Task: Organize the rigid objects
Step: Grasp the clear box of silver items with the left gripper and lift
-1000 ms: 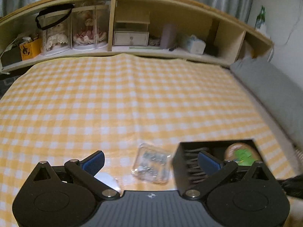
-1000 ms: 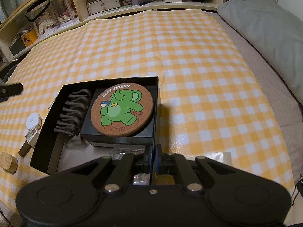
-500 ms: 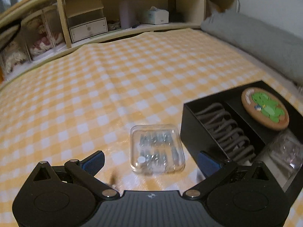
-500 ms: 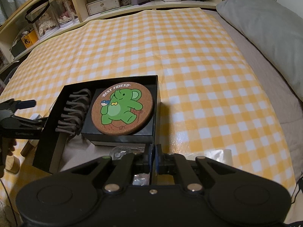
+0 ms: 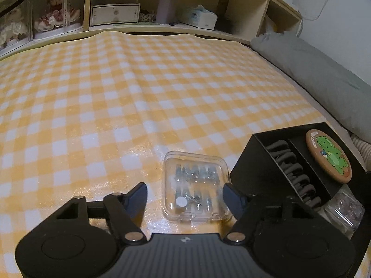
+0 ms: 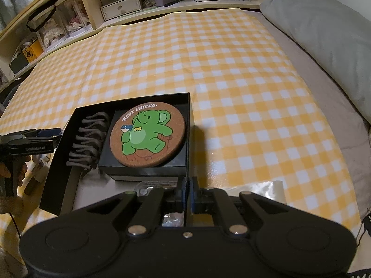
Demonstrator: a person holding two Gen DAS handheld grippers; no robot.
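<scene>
Fingers [image 5: 139, 193] of the left gripper [image 5: 185, 197] stand apart on either side of a clear plastic case [image 5: 196, 186], and they have just been closing toward it. The right pad seems to sit at the case's right edge; the left pad is still off it, so the case lies loose between them on the yellow checked cloth [image 5: 116, 92]. Small silvery pieces sit in rows inside the case, with a white round dot near its 7 o'clock corner.

Just beside the case, at 3 o'clock, stands an open black box [image 5: 255, 169]. Its left compartment holds a row of dark grey clips [image 5: 292, 164]. On a raised black inner box lies a round cork coaster [image 6: 147, 135] showing a green elephant and the words "BEST FRIEND".

Seen from the right wrist, the right gripper [image 6: 189, 193] has its fingers pressed together on the box's near right wall at 6 o'clock. At 9 o'clock in that view, a hand [image 6: 14, 171] holds the left gripper's handle.

Beyond the cloth, at 12 o'clock, runs a wooden shelf [image 6: 208, 2]; a grey pillow [image 6: 324, 34] lies at 2 o'clock.
</scene>
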